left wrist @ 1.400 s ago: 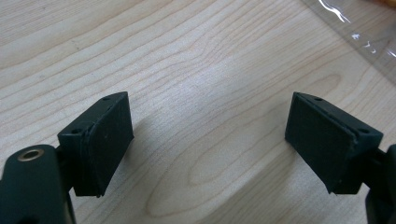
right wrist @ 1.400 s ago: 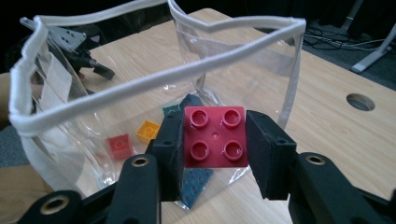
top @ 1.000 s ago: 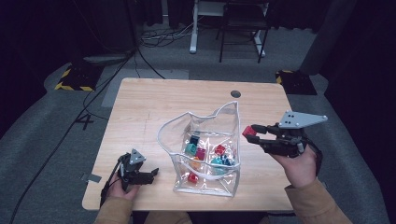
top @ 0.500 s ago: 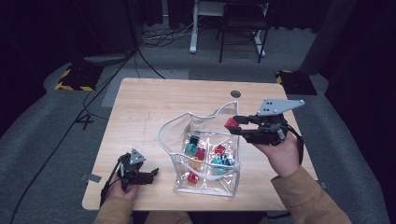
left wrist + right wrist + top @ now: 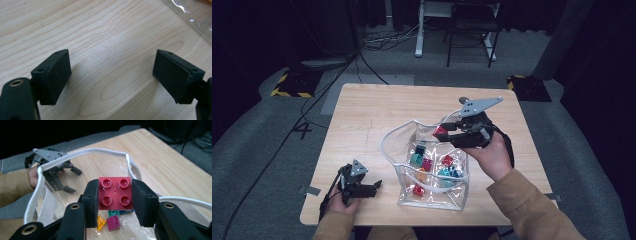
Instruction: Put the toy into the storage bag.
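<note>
While held over the bag's mouth: right gripper (image 5: 115,195) clamped a red four-stud brick (image 5: 115,193), centre frame.
Left gripper (image 5: 112,75): jaws wide, nothing between them, resting on bare wooden table (image 5: 100,37), lower left of the high view.
Clear bag (image 5: 432,195): centre of the table, several coloured bricks (image 5: 427,165) already inside.
Progress: seemingly bagging bricks; this one not yet dropped in.

I see a black chair (image 5: 472,22) behind the wooden table (image 5: 377,112), and cables (image 5: 384,42) on the grey floor (image 5: 257,135).
</note>
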`<control>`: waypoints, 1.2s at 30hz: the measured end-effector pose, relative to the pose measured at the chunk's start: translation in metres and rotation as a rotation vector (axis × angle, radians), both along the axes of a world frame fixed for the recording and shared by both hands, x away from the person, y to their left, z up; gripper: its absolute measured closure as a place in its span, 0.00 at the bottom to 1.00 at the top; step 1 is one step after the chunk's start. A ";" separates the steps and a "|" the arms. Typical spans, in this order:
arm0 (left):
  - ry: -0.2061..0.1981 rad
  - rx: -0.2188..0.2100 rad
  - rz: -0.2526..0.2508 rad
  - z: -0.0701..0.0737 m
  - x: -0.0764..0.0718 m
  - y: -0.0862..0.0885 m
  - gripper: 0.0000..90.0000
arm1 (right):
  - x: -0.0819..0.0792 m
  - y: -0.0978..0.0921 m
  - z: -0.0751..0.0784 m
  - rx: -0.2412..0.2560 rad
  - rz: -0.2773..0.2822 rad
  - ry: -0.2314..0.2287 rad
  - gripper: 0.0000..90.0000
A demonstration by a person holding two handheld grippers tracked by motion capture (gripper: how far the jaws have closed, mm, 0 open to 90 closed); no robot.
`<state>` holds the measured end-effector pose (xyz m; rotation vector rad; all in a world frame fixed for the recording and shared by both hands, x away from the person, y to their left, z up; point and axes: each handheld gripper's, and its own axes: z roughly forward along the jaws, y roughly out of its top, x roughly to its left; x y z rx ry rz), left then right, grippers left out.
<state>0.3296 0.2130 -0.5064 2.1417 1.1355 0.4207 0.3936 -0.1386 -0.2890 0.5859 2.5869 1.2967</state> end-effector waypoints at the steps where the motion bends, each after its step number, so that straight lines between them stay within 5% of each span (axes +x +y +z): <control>1: 0.001 0.000 0.000 0.000 0.000 0.000 0.17 | 0.002 0.002 -0.002 -0.011 0.004 0.010 0.65; 20: 0.002 0.002 -0.002 0.000 0.000 0.000 0.17 | 0.008 0.028 -0.031 -0.172 0.052 0.089 0.64; 25: 0.001 0.002 -0.003 0.000 0.000 0.000 0.17 | 0.005 0.029 -0.030 -0.127 0.067 0.069 0.48; 36: 0.000 0.003 -0.004 0.000 0.000 0.000 0.17 | 0.002 0.015 -0.019 -0.062 0.044 0.042 0.49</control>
